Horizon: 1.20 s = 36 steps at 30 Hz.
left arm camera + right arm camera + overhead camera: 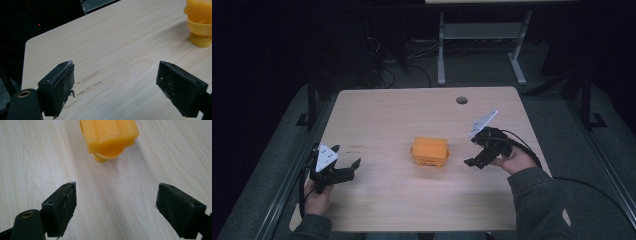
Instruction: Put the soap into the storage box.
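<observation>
Overhead, both spread claws, left claw (346, 169) and right claw (476, 151), flank the orange block (430, 151); scuffs (86, 85) show close-up.

1. No readable text, labels, brands or numbers anywhere.
2. Orange plastic object (430, 151): dark marks on its front face, too small to read.
3. Counter (120, 40): faint smudge streaks on the wood, not lettering.

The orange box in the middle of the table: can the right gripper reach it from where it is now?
Probably yes. The right gripper is open, its jaws point at the orange box, and only bare table lies between them. Nothing blocks the way.
</observation>
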Motion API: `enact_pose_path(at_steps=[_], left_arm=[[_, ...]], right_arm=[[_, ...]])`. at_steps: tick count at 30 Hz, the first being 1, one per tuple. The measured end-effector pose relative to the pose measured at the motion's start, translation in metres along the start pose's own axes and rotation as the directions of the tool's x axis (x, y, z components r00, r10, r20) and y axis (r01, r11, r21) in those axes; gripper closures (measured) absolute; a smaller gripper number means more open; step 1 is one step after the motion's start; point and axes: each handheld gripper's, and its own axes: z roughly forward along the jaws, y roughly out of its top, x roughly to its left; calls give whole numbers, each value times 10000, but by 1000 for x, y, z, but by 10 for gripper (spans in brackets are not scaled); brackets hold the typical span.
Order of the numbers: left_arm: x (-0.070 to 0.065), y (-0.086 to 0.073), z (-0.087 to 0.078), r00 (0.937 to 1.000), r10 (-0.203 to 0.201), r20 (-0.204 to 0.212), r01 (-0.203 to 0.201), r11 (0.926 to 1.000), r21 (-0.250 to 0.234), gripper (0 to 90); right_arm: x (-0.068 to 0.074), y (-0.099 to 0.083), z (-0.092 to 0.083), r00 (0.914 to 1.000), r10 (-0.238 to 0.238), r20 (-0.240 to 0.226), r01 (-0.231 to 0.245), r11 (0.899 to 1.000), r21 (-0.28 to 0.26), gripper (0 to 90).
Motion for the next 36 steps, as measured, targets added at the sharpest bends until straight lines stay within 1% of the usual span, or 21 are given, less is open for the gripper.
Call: enact_pose_path(at_steps=[3, 5, 7, 8, 9, 11, 17, 20, 21, 28, 29, 30, 31, 32, 33, 34, 35, 36], left_arm=[[0, 0, 0, 10000, -12, 6, 12, 10000, 23, 141], [0, 0, 0, 10000, -15, 13, 15, 10000, 22, 141], [0, 0, 0, 10000, 13, 12, -13, 10000, 38, 141], [0, 0, 0, 10000, 17, 18, -17, 10000, 53, 141], [0, 0, 0, 10000, 22, 20, -22, 10000, 54, 141], [0, 0, 0, 10000, 43, 26, -43, 10000, 40, 141], [0, 0, 1, 10000, 71, 27, -71, 9999, 71, 141], [-2, 0, 1, 10000, 48, 39, -48, 10000, 44, 142], [-2, 0, 1, 10000, 55, 43, -56, 10000, 59, 141], [-2, -1, 2, 10000, 63, 61, -63, 9999, 122, 141], [-3, -1, 2, 10000, -3, 33, 3, 9999, 107, 142], [-3, -1, 2, 10000, -3, 33, 3, 9999, 107, 142], [-3, -1, 2, 10000, 4, 85, -5, 10000, 65, 141], [-3, -1, 2, 10000, 4, 85, -5, 10000, 65, 141], [-4, -1, 2, 10000, 15, 84, -15, 10000, 51, 142], [-4, -1, 2, 10000, 15, 84, -15, 10000, 51, 141], [-4, -1, 2, 9999, 43, 103, -44, 10000, 63, 142], [-4, -2, 3, 9999, 17, 109, -18, 10000, 84, 141]], right_arm=[[1, -8, -2, 9999, 164, 43, -163, 9999, -56, 163], [1, -11, -3, 9999, 151, 9, -151, 9998, -99, 162], [2, -17, -5, 9997, 251, 51, -250, 9997, -39, 162], [2, -21, -6, 9994, 329, 96, -328, 9994, -82, 163], [2, -22, -7, 9996, 245, 135, -244, 9996, -112, 162], [3, -27, -9, 9994, 307, 171, -304, 9994, -152, 163], [7, -40, -13, 9982, 567, 193, -561, 9980, -277, 163], [8, -48, -13, 9980, 587, 225, -580, 9977, -345, 162], [9, -50, -13, 9974, 697, 198, -689, 9970, -352, 163], [15, -71, -10, 9952, 956, 186, -947, 9946, -436, 162], [16, -74, -9, 9946, 1021, 174, -1013, 9939, -432, 163], [16, -74, -9, 9946, 1021, 174, -1013, 9939, -432, 163], [19, -81, -8, 9937, 1100, 205, -1090, 9931, -440, 163], [19, -81, -8, 9937, 1100, 205, -1090, 9931, -440, 163], [20, -88, -7, 9923, 1227, 167, -1217, 9914, -486, 162], [20, -88, -7, 9923, 1227, 167, -1217, 9914, -486, 162], [22, -94, -6, 9902, 1391, 131, -1382, 9891, -517, 163], [23, -97, -6, 9896, 1432, 142, -1422, 9884, -535, 163]])
